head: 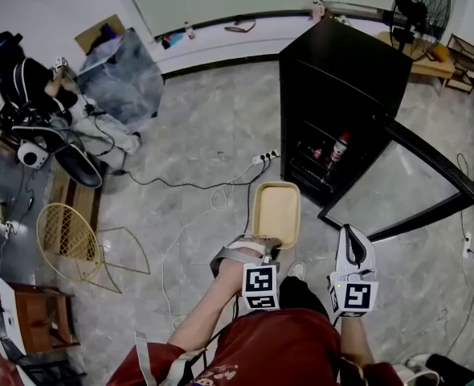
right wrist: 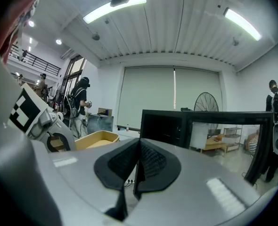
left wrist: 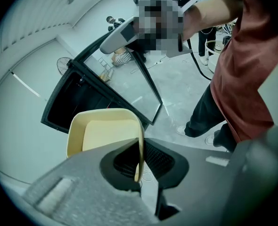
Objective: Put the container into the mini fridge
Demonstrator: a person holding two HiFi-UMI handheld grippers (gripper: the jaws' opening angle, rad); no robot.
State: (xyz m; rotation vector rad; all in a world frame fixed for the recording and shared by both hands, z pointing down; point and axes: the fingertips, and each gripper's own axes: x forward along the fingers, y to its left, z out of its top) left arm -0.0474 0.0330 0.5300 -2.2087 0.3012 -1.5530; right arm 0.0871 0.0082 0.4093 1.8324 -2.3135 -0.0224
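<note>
The left gripper (left wrist: 140,166) clamps its fingers (left wrist: 125,161) on the thin rim of a smooth, cream rectangular container (head: 276,211) at frame centre, before the boxy black mini fridge (head: 341,79), upper right; the right gripper (right wrist: 138,164) is closed, empty.

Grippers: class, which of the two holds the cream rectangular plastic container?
The left gripper: its jaws clamp the rim of the cream rectangular plastic container. The right gripper has its jaws shut together, empty.
</note>
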